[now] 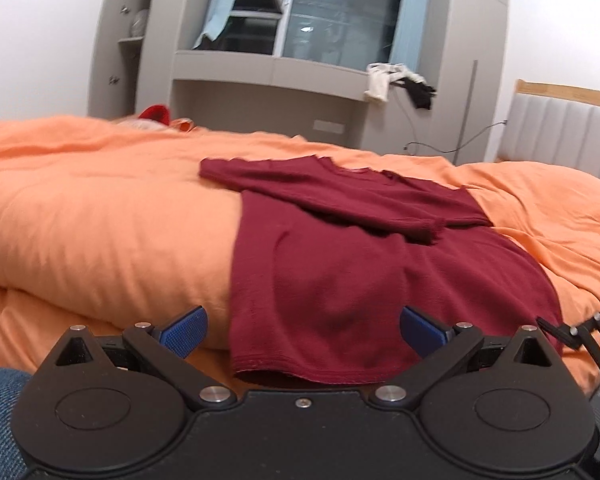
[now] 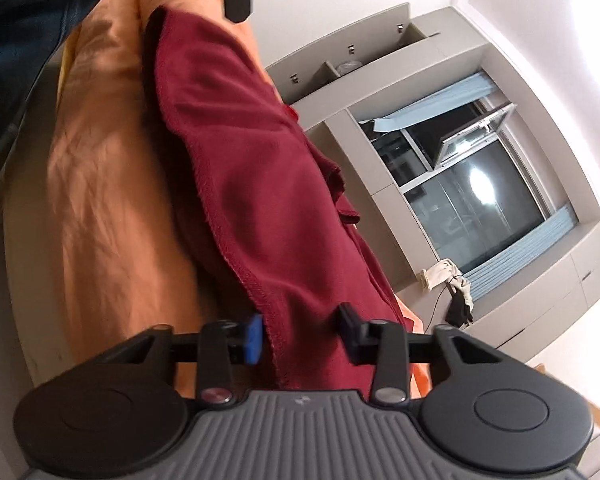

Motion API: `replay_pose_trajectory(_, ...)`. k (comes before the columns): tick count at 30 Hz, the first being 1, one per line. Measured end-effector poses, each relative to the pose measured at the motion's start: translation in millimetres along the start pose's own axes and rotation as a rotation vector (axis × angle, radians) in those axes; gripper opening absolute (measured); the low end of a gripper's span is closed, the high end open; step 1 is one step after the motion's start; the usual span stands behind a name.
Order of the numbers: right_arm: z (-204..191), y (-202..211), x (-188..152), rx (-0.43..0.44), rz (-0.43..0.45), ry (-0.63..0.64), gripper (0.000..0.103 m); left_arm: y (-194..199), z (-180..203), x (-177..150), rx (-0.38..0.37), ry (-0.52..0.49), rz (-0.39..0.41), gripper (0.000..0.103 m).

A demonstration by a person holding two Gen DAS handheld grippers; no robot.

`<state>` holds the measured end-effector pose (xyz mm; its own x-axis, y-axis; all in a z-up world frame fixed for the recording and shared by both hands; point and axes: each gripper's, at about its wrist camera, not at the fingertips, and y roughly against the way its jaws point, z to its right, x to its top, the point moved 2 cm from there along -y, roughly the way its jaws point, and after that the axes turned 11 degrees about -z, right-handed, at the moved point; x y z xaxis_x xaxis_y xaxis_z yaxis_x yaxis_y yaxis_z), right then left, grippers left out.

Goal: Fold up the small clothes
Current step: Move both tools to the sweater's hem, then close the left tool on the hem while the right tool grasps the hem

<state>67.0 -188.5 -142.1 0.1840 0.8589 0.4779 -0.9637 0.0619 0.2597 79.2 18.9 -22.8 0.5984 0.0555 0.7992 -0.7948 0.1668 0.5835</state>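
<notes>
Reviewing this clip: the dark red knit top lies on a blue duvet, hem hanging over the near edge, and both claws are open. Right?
Not quite. The duvet is orange, not blue, as the left wrist view shows. The dark red knit top does hang over its near edge, with the left claw and right claw open.

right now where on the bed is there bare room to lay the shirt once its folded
Bare orange duvet lies left of the maroon shirt, up to the red item at the far edge. A smaller bare patch lies right of the shirt, toward the padded headboard. The near edge is crowded: the hem hangs between both open grippers.
</notes>
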Motion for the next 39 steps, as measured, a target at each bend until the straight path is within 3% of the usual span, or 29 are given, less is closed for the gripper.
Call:
replay_pose_trajectory(4, 17, 11, 5, 0.025, 0.057, -0.097, 0.02, 2, 10, -4, -0.011, -0.065, 0.019, 0.102)
replay_pose_trajectory(14, 76, 29, 5, 0.133, 0.12, -0.319, 0.016, -6, 60, -16, -0.023, -0.357, 0.002, 0.102)
replay_pose_trajectory(17, 92, 34, 3, 0.156, 0.136, -0.371, 0.015, -15, 88, -22, 0.026, -0.515, -0.026, 0.102)
replay_pose_trajectory(21, 103, 39, -1, 0.167, 0.151, -0.404, 0.015, -30, 121, -33, 0.115, -0.704, -0.006, 0.102)
replay_pose_trajectory(26, 108, 47, -5, 0.166, 0.172, -0.428, 0.015, -67, 134, -35, 0.284, -0.741, -0.016, 0.098)
replay_pose_trajectory(29, 108, 52, -9, 0.163, 0.179, -0.441, 0.015, -84, 125, -32, 0.379, -0.695, -0.047, 0.08)
replay_pose_trajectory(31, 108, 54, -11, 0.164, 0.181, -0.444, 0.015, -82, 120, -28, 0.399, -0.654, -0.053, 0.06)
replay_pose_trajectory(35, 106, 56, -13, 0.167, 0.173, -0.436, 0.015, -53, 111, -15, 0.361, -0.59, 0.059, 0.034)
replay_pose_trajectory(37, 103, 58, -13, 0.169, 0.17, -0.425, 0.016, -40, 110, -8, 0.343, -0.575, 0.119, 0.014)
replay_pose_trajectory(39, 101, 56, -10, 0.174, 0.166, -0.41, 0.019, -32, 113, 1, 0.305, -0.56, 0.154, 0.009)
